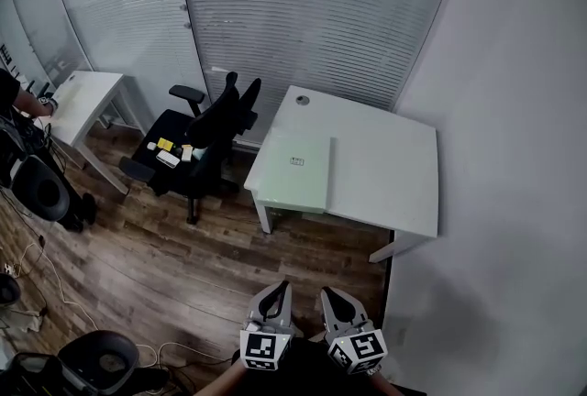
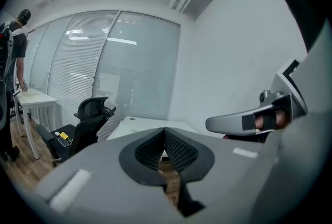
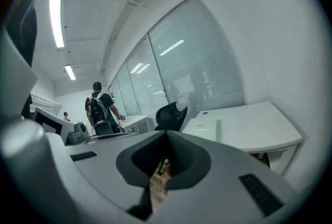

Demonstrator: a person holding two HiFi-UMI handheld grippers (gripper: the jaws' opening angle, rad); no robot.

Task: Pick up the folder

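Note:
A pale green folder [image 1: 295, 170] lies flat on the left part of a white desk [image 1: 385, 170] across the room, with one edge at the desk's front left rim. It also shows small in the right gripper view as a pale folder [image 3: 205, 128]. Both grippers are low at the bottom of the head view, far short of the desk. My left gripper [image 1: 281, 290] has its jaws together with nothing between them, tips meeting [image 2: 165, 133]. My right gripper [image 1: 328, 295] looks the same, shut and empty [image 3: 167, 135].
A black office chair [image 1: 206, 133] with small yellow and white items on its seat stands left of the desk. A second white desk [image 1: 87, 101] and a person [image 1: 14, 96] are at far left. Cables and another chair [image 1: 101, 357] are on the wood floor. A white wall runs along the right.

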